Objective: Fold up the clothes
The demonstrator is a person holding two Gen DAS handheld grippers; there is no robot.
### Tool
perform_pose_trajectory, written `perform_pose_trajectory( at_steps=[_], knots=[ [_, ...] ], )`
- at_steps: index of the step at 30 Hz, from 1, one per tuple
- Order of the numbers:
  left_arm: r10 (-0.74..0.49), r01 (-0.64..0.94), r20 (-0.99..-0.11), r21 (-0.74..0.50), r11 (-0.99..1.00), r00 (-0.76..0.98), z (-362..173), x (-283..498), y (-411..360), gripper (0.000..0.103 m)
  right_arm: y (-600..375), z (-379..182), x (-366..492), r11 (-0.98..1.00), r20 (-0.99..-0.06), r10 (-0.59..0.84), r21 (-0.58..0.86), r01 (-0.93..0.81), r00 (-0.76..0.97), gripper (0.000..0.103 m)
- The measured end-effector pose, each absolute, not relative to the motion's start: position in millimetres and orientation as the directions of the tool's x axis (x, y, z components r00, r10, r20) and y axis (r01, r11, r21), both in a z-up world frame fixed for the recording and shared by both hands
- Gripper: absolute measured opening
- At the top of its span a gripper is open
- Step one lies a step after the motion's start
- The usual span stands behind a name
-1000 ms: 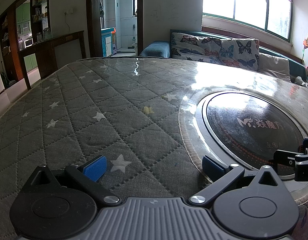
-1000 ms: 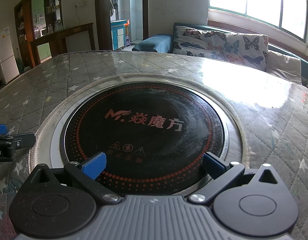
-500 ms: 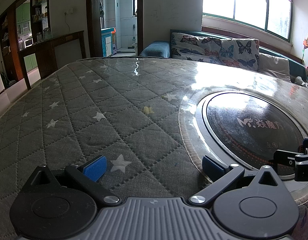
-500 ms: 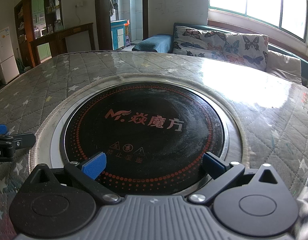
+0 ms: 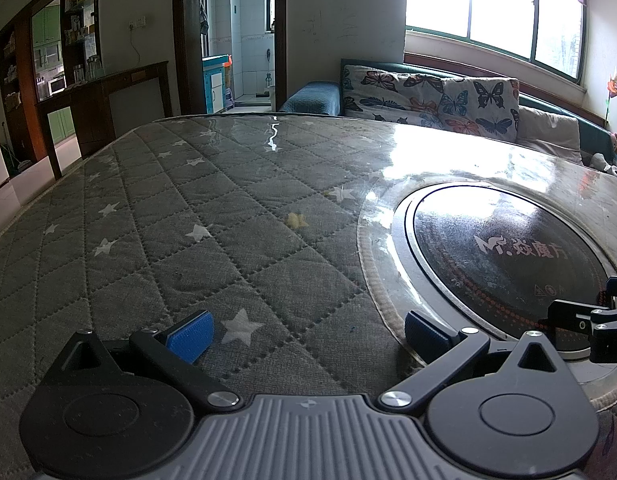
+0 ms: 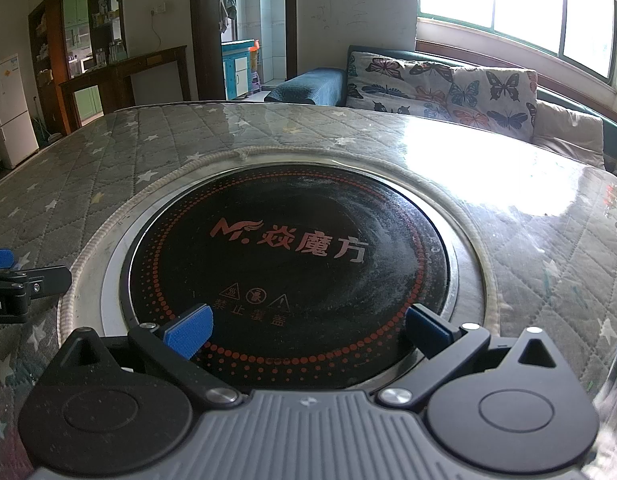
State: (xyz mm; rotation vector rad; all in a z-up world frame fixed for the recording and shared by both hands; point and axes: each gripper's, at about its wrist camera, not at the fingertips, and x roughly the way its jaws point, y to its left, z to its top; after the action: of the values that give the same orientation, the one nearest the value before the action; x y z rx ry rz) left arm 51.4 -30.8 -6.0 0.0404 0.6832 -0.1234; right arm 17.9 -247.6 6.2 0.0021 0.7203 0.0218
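Observation:
No clothing lies on the table between the fingers in either view. My left gripper is open and empty, low over the grey star-quilted table cover. My right gripper is open and empty over the round black cooktop set in the table. A blurred pale fabric-like shape shows at the lower right edge of the right wrist view; I cannot tell what it is. The right gripper's finger shows at the right edge of the left wrist view, and the left gripper's at the left edge of the right wrist view.
The cooktop has a raised metal rim. A sofa with butterfly cushions stands behind the table under the window. A dark wooden counter and a doorway are at the back left. A white fridge stands far left.
Both grippers have stayed still. A blurred pale shape has come into the lower right edge of the right wrist view.

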Motion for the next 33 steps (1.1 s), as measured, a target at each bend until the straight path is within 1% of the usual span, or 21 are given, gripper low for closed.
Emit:
perform_pose_trajectory(
  at_steps=[33],
  knots=[
    [-0.103, 0.127, -0.631, -0.007, 0.992, 0.769, -7.3, 52.7, -29.1, 0.103, -247.7, 6.1, 17.9, 1.000, -0.660, 0.021, 0.009, -0.020, 0.751, 0.103]
  ],
)
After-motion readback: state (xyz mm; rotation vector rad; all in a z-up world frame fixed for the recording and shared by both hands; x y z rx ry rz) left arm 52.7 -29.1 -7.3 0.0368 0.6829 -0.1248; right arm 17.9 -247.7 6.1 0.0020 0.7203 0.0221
